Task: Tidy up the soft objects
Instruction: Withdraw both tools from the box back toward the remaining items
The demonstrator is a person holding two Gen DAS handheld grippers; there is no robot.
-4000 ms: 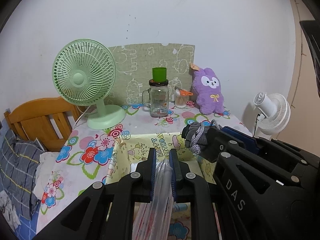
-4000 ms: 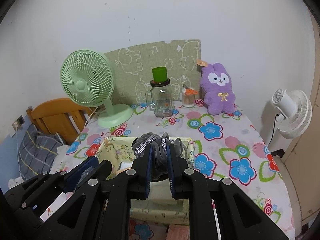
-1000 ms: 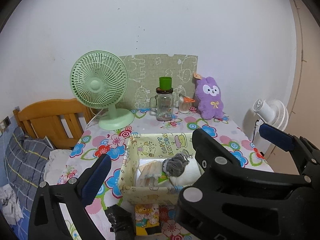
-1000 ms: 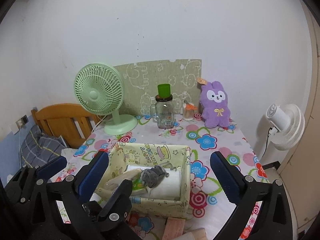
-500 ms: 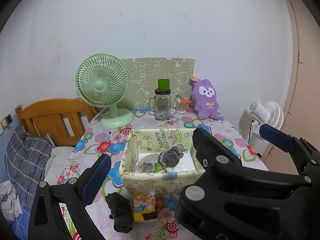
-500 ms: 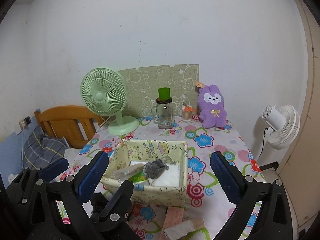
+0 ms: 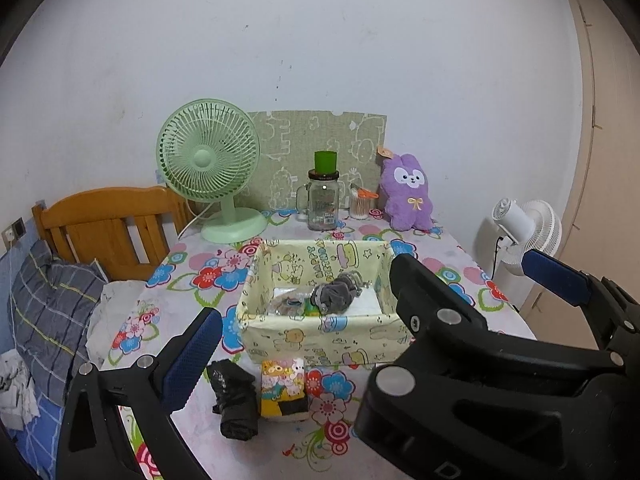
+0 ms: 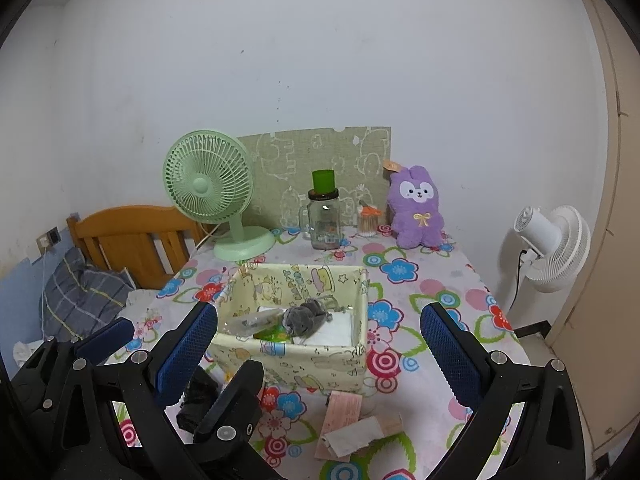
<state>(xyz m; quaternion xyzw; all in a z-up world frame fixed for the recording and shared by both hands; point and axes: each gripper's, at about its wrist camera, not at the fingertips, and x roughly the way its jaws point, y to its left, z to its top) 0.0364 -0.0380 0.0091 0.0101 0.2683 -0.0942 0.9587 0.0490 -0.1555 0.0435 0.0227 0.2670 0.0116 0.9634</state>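
Observation:
A yellow cartoon-print fabric basket (image 7: 320, 336) (image 8: 296, 360) stands mid-table. Inside it a grey scrunched cloth (image 7: 336, 296) (image 8: 304, 316) lies on a white folded item (image 7: 366, 302) (image 8: 334, 334), beside a clear plastic packet (image 7: 288, 300) (image 8: 252, 322). In front of the basket lie a black rolled bundle (image 7: 236, 400) (image 8: 198, 396) and a yellow cartoon packet (image 7: 282, 388). My left gripper (image 7: 320, 356) and right gripper (image 8: 318, 352) hang open and empty, back from the basket's near side. The right gripper hides the left one's right finger.
A purple plush rabbit (image 7: 408, 192), a glass jar with a green cup (image 7: 323, 204) and a green desk fan (image 7: 208, 164) stand at the back. A pink packet (image 8: 344, 404) and a paper-wrapped block (image 8: 356, 436) lie near the front edge. A white fan (image 8: 556, 244) stands right, a bed (image 8: 132, 236) left.
Four seconds ago the left gripper held the plastic packet and the right held the grey cloth; both now lie in the basket. Both grippers have opened and drawn back from the table.

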